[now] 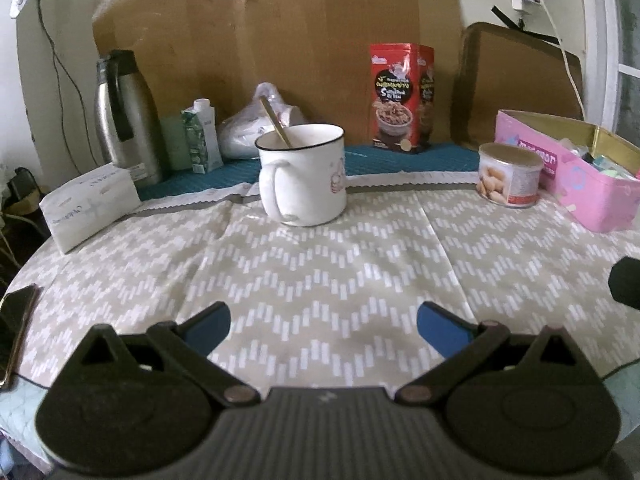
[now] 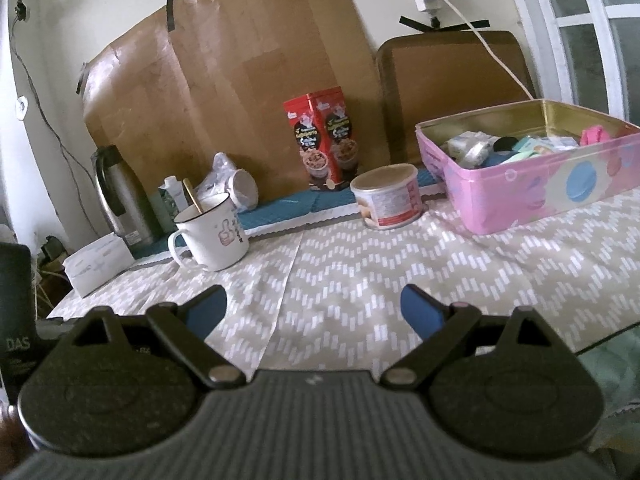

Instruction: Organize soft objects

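Both sets of jaws spread wide and holding nothing: left gripper point(image 1: 323, 322) and right gripper point(image 2: 314, 306) low over the bare front stretch of the table point(image 1: 320, 264), covered in a chevron cloth; no loose soft item visible on that cloth; soft-looking bits only in the pink tin point(image 2: 532, 196) at the right rear, lidless, with small packets and a pink piece jumbled inside, kinds too small to tell; fits either a sort with everything already in the tin or one with items out of view, so no move bid; for any reach toward the tin: approach from above its open top, clear of the rim, jaws kept wide until around a piece, squeeze light since soft things likely deform and slip; likely snags near that path: round can point(image 2: 388, 196) just beside the tin, and white mug point(image 1: 304, 176) with a spoon standing in it; right wrist view alone down into the tin's contents, plus a dark block at far left, probably the other gripper; left wrist view only the tin's near corner, yet clearer on the tissue box point(image 1: 90, 208), steel flask point(image 1: 124, 120), carton point(image 1: 202, 136) and a dark phone-like slab point(image 1: 16, 328) at the left edge; red cereal box point(image 1: 400, 96) against cardboard in both.
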The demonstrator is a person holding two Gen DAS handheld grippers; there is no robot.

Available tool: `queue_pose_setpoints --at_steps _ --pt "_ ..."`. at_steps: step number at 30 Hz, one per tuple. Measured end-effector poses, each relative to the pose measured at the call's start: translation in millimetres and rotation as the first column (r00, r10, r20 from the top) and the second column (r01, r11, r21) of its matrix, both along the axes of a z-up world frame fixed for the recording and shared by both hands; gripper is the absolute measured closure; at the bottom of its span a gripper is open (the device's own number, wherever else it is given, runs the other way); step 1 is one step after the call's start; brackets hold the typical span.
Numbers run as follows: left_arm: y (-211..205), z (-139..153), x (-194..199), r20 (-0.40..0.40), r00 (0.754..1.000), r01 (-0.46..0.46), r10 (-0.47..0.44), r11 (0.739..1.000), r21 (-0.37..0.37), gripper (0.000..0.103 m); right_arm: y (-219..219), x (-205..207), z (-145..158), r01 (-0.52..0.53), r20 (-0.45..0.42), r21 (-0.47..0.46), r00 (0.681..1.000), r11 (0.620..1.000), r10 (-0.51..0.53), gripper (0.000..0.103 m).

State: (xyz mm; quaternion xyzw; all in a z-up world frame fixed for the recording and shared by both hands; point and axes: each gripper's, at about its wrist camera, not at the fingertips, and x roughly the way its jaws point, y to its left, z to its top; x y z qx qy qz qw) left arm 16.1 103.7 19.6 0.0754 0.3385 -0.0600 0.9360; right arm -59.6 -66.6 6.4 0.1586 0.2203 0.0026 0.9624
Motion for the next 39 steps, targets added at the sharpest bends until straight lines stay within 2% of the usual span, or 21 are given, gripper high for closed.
queue_pose_setpoints --at_steps 6,19,30,35,39 --pt "5.1 4.4 -1.7 0.021 1.000 -0.011 0.012 1.000 -0.020 0.000 0.1 -0.9 0.7 -0.002 0.005 0.004 1.000 1.000 0.002 0.007" --pt "1.9 11.6 -7.1 0.029 0.999 -0.025 0.024 0.999 0.032 0.000 -4.7 -4.1 -1.5 0.004 0.007 0.026 1.000 1.000 -0.004 0.007" --pt "-6.0 14.3 -8.8 0.016 1.000 0.000 -0.001 0.998 0.060 0.000 -20.5 -8.1 -5.3 0.008 0.010 0.056 1.000 0.998 -0.009 0.007" --pt "-6.8 15.3 -7.2 -0.017 1.000 0.020 -0.019 0.999 0.027 0.000 -29.3 -10.8 -5.3 0.012 0.016 0.071 1.000 0.997 -0.014 0.007" --pt "-8.6 18.1 -9.8 -0.007 0.999 0.032 -0.032 1.000 -0.001 0.000 -34.4 -12.6 -5.3 0.016 0.020 0.082 1.000 0.997 -0.017 0.007"
